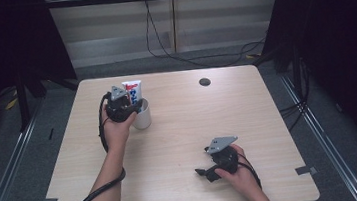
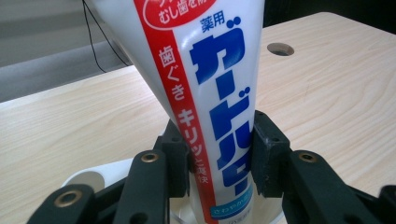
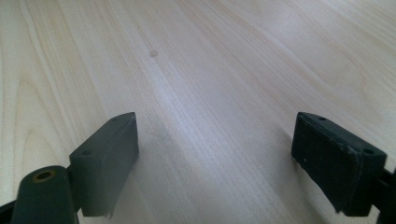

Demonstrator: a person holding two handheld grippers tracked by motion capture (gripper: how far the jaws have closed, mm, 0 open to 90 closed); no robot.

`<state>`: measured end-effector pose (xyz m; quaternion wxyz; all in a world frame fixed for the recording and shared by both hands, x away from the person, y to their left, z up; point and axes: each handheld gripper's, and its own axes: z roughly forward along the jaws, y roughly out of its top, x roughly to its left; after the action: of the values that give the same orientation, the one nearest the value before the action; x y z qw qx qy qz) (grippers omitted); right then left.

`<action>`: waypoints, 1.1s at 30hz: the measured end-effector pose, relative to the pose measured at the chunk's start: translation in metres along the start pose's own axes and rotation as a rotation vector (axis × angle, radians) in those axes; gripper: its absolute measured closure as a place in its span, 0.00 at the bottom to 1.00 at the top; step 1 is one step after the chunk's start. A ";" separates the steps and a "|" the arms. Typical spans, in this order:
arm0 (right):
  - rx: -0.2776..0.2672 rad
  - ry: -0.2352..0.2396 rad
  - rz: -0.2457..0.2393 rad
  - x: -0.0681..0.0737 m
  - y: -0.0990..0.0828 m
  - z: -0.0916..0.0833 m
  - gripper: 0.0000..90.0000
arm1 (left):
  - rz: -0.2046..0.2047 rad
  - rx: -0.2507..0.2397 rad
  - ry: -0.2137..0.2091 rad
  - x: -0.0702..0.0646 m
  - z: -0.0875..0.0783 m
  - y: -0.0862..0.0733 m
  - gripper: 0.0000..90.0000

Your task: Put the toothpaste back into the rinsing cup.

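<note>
The toothpaste tube point(image 2: 205, 93) was clamped between the jaws of the left gripper point(image 2: 215, 158), standing upright in the white cup point(image 1: 143, 117) near the table's point(image 1: 181, 145) far left corner. The right gripper point(image 3: 215, 158) was rested low over bare wood, its jaws spread apart with nothing between them.

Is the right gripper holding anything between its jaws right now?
No, the right gripper has its jaws spread wide apart with only the bare wooden table visible between them.
</note>
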<state>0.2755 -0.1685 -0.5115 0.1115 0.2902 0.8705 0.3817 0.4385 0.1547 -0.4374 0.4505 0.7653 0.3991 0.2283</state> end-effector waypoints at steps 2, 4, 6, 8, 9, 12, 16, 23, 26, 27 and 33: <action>0.000 0.000 0.000 0.000 0.000 0.000 0.16 | 0.004 0.008 0.002 0.000 0.000 0.000 0.71; 0.000 0.000 0.000 0.000 0.000 0.000 0.16 | -0.003 0.006 0.002 0.000 0.000 0.000 0.71; 0.000 0.000 0.002 0.000 0.000 0.000 0.16 | -0.005 0.005 0.005 0.001 0.000 0.000 0.70; -0.001 -0.001 0.002 0.000 0.000 0.000 0.16 | -0.009 0.009 0.001 0.001 0.000 -0.001 0.70; -0.001 -0.002 0.003 0.000 0.000 0.000 0.16 | -0.016 0.002 -0.001 0.000 0.000 -0.001 0.70; 0.000 -0.003 0.000 0.000 0.000 0.000 0.16 | -0.009 0.007 0.001 0.001 0.001 -0.002 0.70; -0.001 -0.003 0.001 0.000 0.000 0.000 0.16 | 0.001 0.015 -0.001 0.001 0.000 -0.001 0.70; 0.000 -0.002 0.001 0.000 0.000 0.000 0.16 | 0.003 0.014 -0.007 0.001 0.000 -0.001 0.69; -0.001 -0.003 0.002 0.000 0.000 0.000 0.16 | -0.010 0.005 -0.005 0.001 -0.001 -0.001 0.68; -0.001 -0.003 0.002 0.000 0.000 0.000 0.16 | -0.018 -0.001 -0.010 0.002 -0.001 -0.001 0.68; 0.001 -0.003 0.003 0.001 0.000 0.000 0.16 | -0.012 0.020 -0.012 0.002 0.002 -0.005 0.65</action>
<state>0.2749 -0.1680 -0.5114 0.1121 0.2924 0.8700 0.3809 0.4392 0.1569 -0.4423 0.4466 0.7687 0.4032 0.2168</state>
